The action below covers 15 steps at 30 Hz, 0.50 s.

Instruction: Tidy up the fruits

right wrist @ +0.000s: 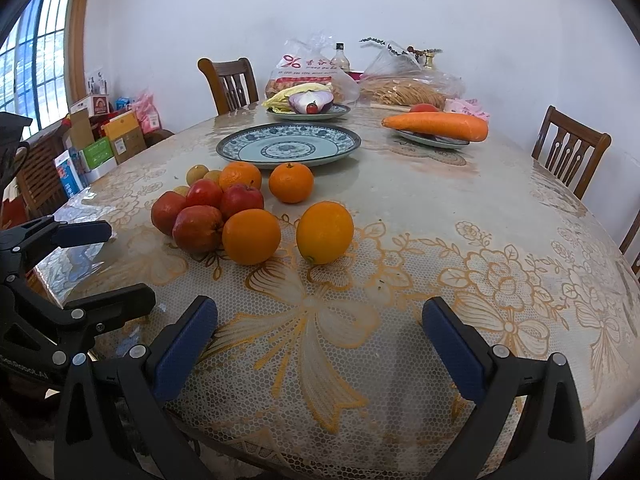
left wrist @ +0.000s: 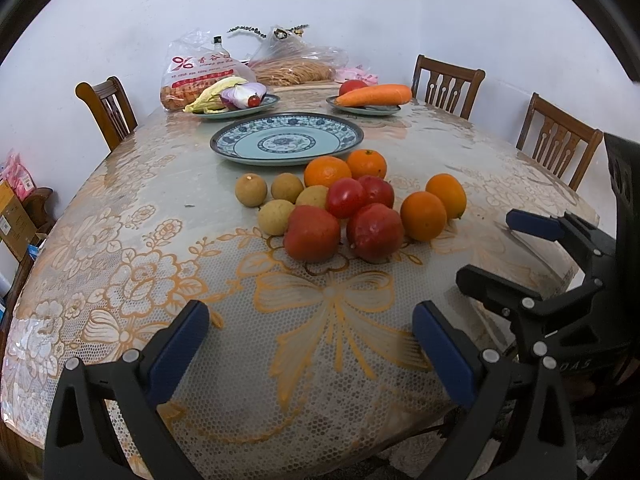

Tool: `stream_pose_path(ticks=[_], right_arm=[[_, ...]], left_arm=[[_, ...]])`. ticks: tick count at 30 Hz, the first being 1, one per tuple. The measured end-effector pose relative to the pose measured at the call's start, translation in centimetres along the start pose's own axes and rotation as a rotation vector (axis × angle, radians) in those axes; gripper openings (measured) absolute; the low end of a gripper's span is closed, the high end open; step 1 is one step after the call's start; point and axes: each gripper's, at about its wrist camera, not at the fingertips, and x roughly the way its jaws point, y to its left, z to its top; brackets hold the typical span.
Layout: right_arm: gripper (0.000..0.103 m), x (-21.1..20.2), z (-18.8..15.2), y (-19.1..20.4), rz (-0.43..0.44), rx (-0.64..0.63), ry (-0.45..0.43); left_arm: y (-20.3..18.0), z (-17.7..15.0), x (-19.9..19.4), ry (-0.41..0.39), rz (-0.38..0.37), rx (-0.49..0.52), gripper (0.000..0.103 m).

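Note:
A heap of fruit lies mid-table: several red apples [left wrist: 312,234] [right wrist: 198,228], several oranges [left wrist: 423,216] [right wrist: 325,232] and several small tan round fruits [left wrist: 251,190] [right wrist: 197,174]. Behind the heap stands an empty blue patterned plate [left wrist: 248,134] [right wrist: 240,142]. My left gripper [left wrist: 312,344] hovers open over the near table edge, short of the apples, nothing between its blue pads. My right gripper [right wrist: 320,340] is open too, a little short of the nearest orange. Each gripper shows in the other's view, the right one [left wrist: 500,248] and the left one [right wrist: 116,262], both open.
A far plate [left wrist: 268,101] holds cabbage, onion and a small tomato. Another plate [left wrist: 390,110] carries a carrot [left wrist: 374,95] and a tomato. Plastic bags [left wrist: 196,74] sit at the back. Wooden chairs [left wrist: 446,84] ring the table; boxes [right wrist: 100,140] are stacked at left.

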Motion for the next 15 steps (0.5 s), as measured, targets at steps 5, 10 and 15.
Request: stream_pose_path(ticks=[5,10,15], right_arm=[[0.103,0.02,0.00,0.01,0.000,0.001,0.000],[0.103,-0.10,0.05,-0.18,-0.004,0.007,-0.004],[0.103,-0.11,0.08,-0.26,-0.006,0.008,-0.006]], left_arm=[[-0.07,0.15,0.02,-0.002,-0.004,0.004,0.103],[-0.06,0.18,0.05,-0.002,-0.006,0.006,0.103],[-0.06,0.17,0.05,-0.002,-0.007,0.007,0.103]])
